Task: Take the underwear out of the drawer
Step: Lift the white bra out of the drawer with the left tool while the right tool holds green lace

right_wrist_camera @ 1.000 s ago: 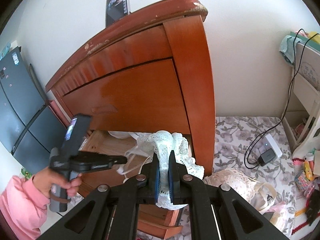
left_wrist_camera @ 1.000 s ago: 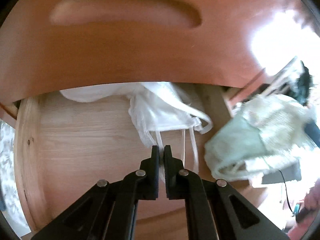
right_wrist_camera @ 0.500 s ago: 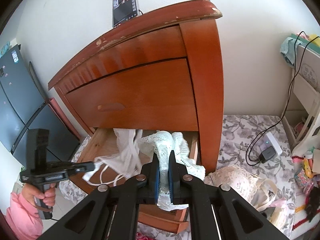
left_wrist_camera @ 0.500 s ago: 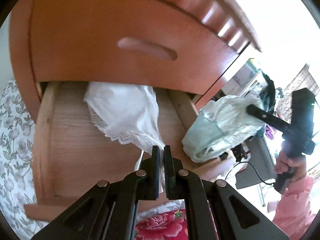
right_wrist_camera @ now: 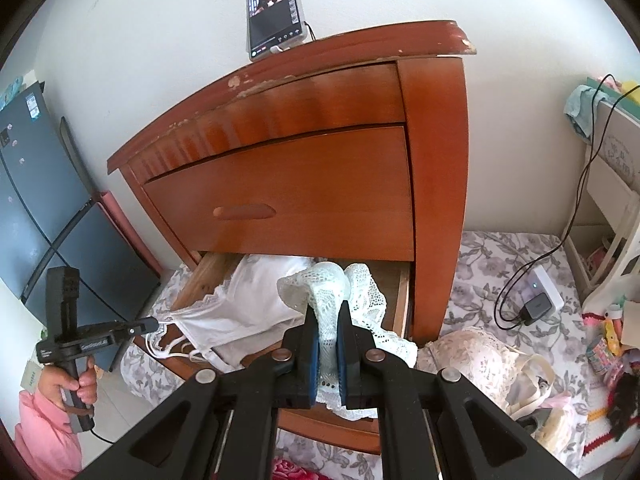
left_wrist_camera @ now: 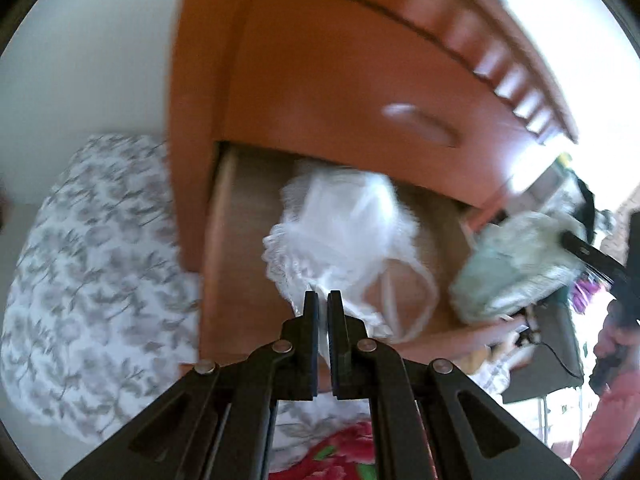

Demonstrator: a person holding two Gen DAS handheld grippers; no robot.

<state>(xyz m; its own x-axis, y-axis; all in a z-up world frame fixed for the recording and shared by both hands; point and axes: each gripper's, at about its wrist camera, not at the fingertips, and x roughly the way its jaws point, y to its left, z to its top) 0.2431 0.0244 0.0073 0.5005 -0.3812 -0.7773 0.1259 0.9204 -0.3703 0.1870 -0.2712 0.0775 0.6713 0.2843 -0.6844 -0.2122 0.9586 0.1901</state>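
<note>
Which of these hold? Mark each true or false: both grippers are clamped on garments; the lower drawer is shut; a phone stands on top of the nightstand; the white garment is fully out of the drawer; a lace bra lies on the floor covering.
1. Both grippers grip garments. True: the left gripper pinches the white garment, the right gripper the mint lace underwear.
2. The lower drawer is shut. False: the drawer is pulled open.
3. A phone stands on the nightstand. True: the phone leans there.
4. The white garment is fully out. False: much of it lies in the drawer.
5. A lace bra lies on the floor covering. True: the bra is right of the nightstand.
</note>
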